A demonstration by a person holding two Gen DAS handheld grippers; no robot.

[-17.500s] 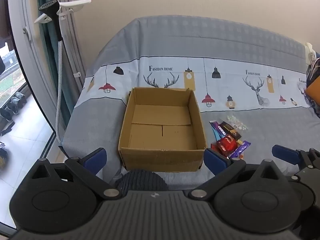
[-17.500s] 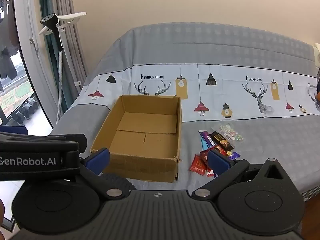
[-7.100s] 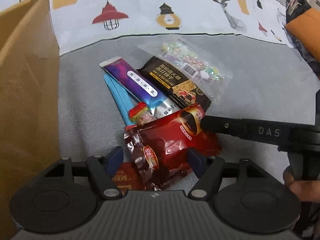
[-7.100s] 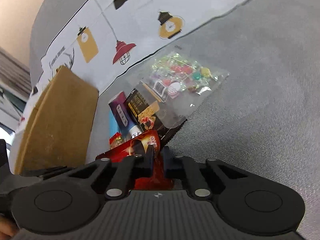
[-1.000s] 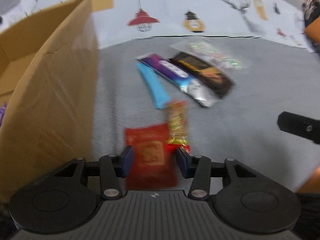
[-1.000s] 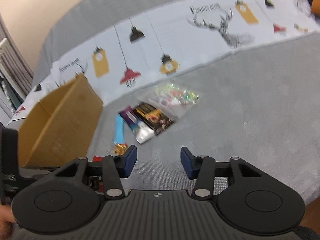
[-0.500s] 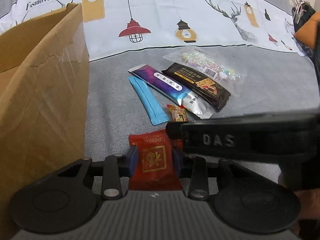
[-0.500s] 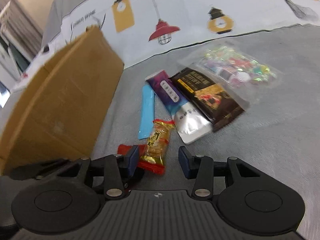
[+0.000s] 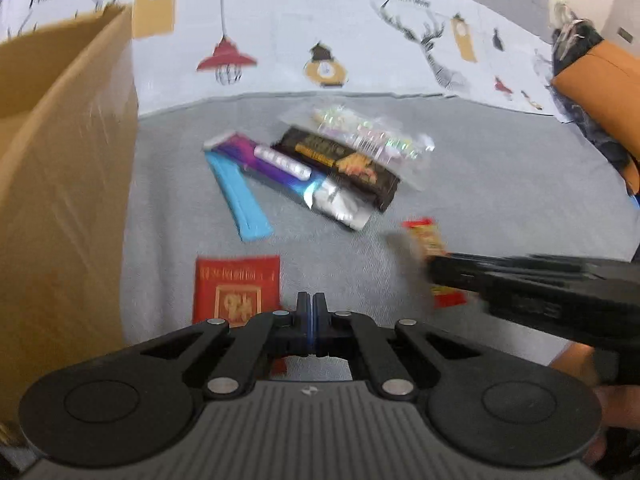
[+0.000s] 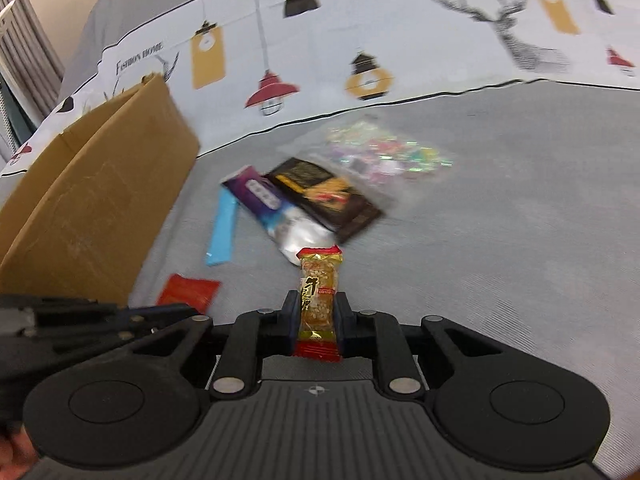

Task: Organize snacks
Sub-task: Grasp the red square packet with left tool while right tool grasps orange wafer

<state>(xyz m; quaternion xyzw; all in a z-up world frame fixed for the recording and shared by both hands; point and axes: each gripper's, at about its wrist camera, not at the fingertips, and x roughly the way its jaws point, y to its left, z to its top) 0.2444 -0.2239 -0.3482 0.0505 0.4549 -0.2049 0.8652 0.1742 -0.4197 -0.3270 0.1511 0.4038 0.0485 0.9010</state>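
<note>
Tools differ from half a second ago: the left tool point(image 9: 311, 312), then straddling the red packet point(image 9: 236, 290), has clamped fully shut at its lower right corner; the right tool point(image 10: 318, 316) has just closed on the peanut bar point(image 10: 320, 292), lower centre, right of the cardboard box point(image 10: 92, 208).

Your peanut candy bar point(image 10: 319, 300), gold wrapper with red ends, is pinched lengthwise. The flat red packet point(image 9: 236, 289) lies beside the open cardboard box point(image 9: 60, 184). Farther off you see a blue stick point(image 9: 239, 200), purple-silver bar point(image 9: 288, 174), black bar point(image 9: 340, 164) and clear candy bag point(image 9: 372, 136), clustered and overlapping.
</note>
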